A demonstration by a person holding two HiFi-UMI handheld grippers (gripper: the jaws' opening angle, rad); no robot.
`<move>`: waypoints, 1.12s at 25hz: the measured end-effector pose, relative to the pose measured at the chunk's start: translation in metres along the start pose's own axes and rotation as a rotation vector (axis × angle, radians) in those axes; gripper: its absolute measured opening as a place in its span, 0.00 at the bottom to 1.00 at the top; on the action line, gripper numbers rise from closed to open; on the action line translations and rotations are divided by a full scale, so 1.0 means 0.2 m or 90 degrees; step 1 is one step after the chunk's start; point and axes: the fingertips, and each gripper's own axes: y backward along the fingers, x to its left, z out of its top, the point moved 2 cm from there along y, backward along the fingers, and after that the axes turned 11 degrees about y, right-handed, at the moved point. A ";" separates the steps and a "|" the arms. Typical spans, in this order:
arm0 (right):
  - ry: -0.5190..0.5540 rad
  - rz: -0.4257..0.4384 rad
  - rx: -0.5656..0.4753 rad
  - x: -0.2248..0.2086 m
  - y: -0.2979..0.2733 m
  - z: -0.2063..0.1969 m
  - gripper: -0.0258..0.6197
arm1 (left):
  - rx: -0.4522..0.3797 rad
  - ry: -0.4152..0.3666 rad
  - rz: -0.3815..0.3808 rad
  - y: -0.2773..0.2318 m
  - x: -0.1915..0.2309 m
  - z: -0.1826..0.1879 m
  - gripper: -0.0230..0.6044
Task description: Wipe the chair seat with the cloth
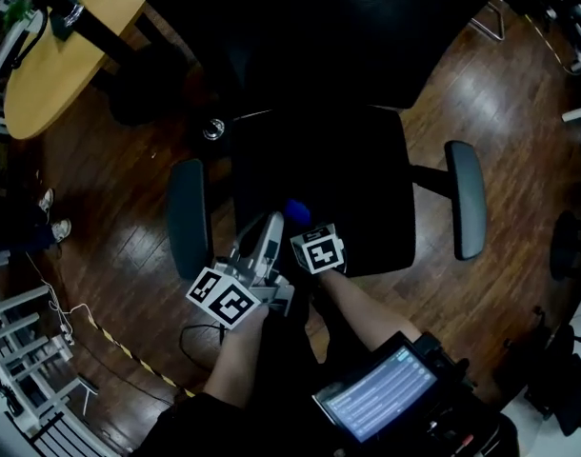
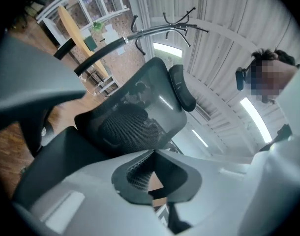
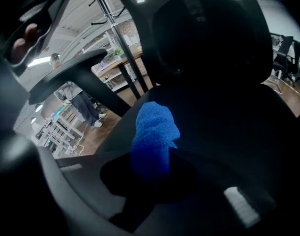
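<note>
From above, the black office chair shows its seat (image 1: 357, 184) between two grey armrests (image 1: 189, 219). At the seat's front edge my right gripper (image 1: 297, 221) is shut on a blue cloth (image 1: 297, 210), which bunches out past the jaws. In the right gripper view the cloth (image 3: 154, 134) hangs over the dark seat (image 3: 224, 132), in front of the chair back. Just left of it is my left gripper (image 1: 270, 225), also over the front edge. In its own view the left gripper (image 2: 152, 152) has its jaws together with nothing between them, pointing up at the mesh chair back (image 2: 135, 117).
A round wooden table (image 1: 62, 60) stands at the far left. Wooden floor surrounds the chair, and a cable (image 1: 100, 331) trails at the lower left. A screen device (image 1: 378, 394) sits near my body at the lower right. A coat stand (image 2: 174, 21) rises behind the chair.
</note>
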 end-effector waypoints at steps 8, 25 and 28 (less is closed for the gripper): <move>0.009 0.062 0.024 0.43 -0.22 -0.11 0.11 | -0.068 0.004 0.039 0.25 0.12 0.16 0.03; -0.152 -0.071 0.070 -0.22 0.09 -0.37 0.11 | 0.100 -0.002 -0.031 -0.16 0.03 -0.15 0.03; -0.198 -0.104 0.062 -0.39 0.23 -0.44 0.11 | 0.142 -0.003 -0.054 -0.25 -0.05 -0.28 0.03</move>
